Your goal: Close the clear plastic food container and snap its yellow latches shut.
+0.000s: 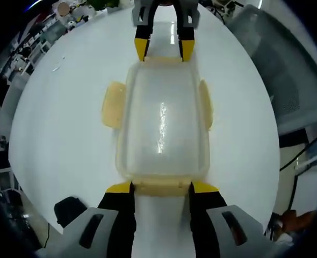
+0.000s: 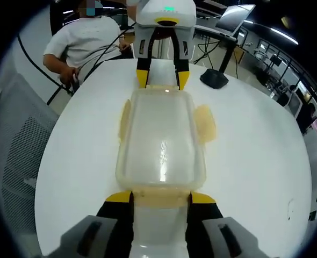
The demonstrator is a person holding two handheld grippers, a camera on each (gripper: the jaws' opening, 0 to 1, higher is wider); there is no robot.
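The clear container (image 1: 161,129) lies lidded on the white table (image 1: 62,140), lengthwise between the two facing grippers. The left gripper (image 1: 161,187) and the right gripper (image 2: 161,197) each stand wide open, jaw tips flanking a yellow end latch (image 1: 161,185), gripping nothing. A side latch (image 1: 113,105) sticks out flat.

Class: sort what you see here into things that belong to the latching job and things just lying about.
Job: clear food container; its yellow latches; left gripper; right gripper.

Lying about: black stand base; mesh chair; seated person; white table.
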